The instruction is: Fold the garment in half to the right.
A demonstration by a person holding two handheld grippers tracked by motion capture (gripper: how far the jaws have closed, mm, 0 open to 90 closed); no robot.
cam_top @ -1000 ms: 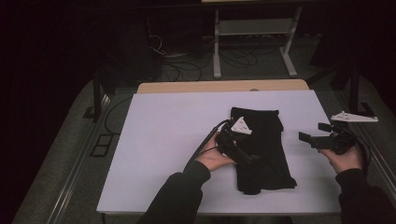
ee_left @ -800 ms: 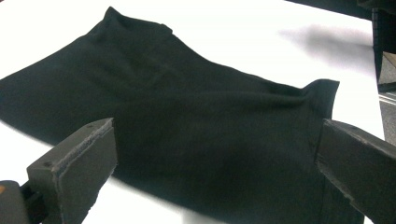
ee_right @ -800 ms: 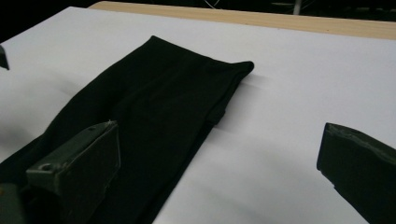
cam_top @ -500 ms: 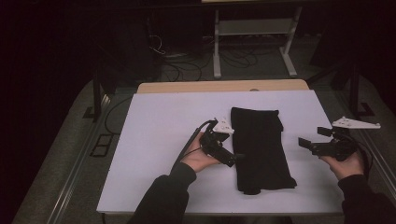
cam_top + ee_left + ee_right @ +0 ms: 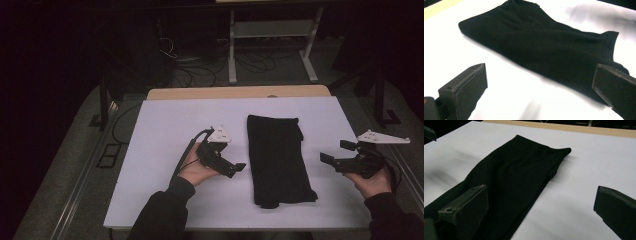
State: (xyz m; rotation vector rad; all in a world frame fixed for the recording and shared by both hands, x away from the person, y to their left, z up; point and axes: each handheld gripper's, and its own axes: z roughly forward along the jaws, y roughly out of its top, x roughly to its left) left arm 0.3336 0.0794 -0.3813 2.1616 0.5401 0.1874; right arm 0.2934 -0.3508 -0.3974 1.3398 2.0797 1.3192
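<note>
Nearest the person, the left tool [image 5: 239, 168] and right tool [image 5: 327, 159] hover with jaws spread wide and empty, one on each side of the folded black garment [image 5: 278, 156]. It lies flat lengthwise on the white surface [image 5: 165, 125], touched by neither.

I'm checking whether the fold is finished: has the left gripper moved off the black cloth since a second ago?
Yes. The left gripper has pulled leftward off the black cloth and is now over bare white table.
</note>
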